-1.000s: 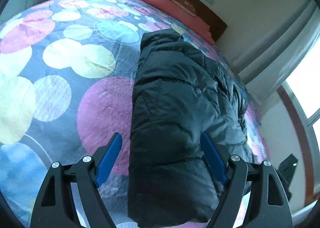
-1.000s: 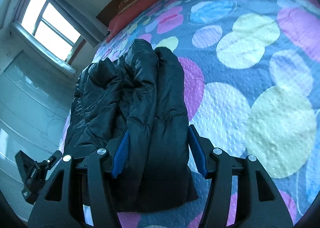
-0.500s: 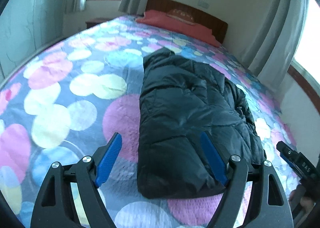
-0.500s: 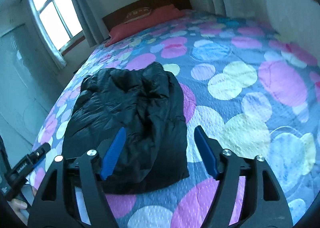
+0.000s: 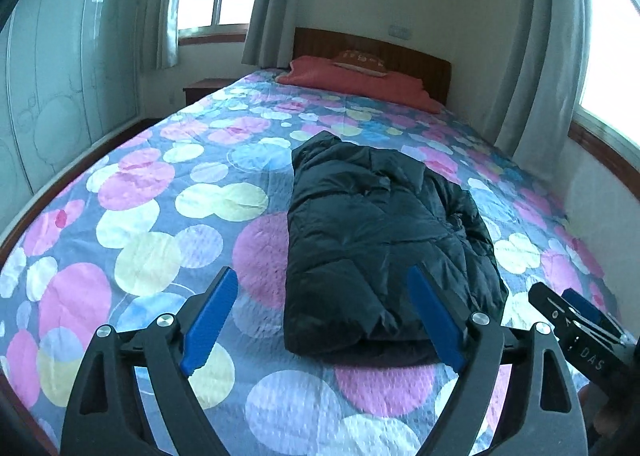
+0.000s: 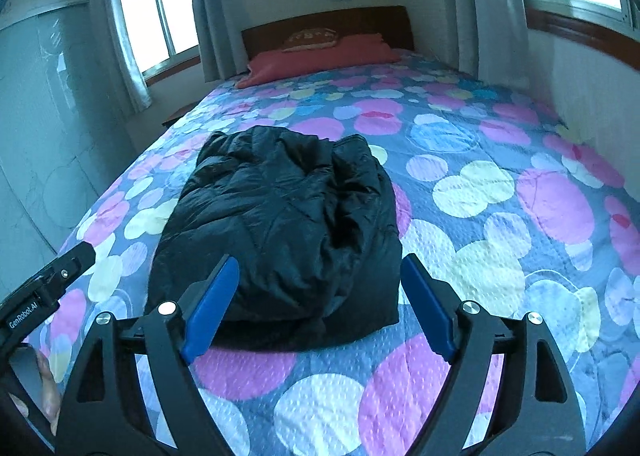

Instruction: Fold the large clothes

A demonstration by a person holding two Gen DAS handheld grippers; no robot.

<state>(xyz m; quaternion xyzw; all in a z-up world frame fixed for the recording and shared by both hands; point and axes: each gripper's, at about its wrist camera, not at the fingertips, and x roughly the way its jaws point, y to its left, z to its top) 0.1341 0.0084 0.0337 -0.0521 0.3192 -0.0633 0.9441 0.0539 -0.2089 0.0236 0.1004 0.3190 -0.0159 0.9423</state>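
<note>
The left wrist view shows the right tongs (image 5: 576, 320) at its lower right edge, and their black body carries pale letters that read "DAS"; small marks just before those letters are too fine to make out. In the right wrist view the left tongs (image 6: 48, 296) enter from the lower left edge, and a white print along their black body reads "GenRobot.AI". Far beyond both tongs, at the head of the bed, a brown cushion (image 5: 360, 57) lying on the red pillow bears a row of pale marks that may be lettering, too small and blurred to read.
</note>
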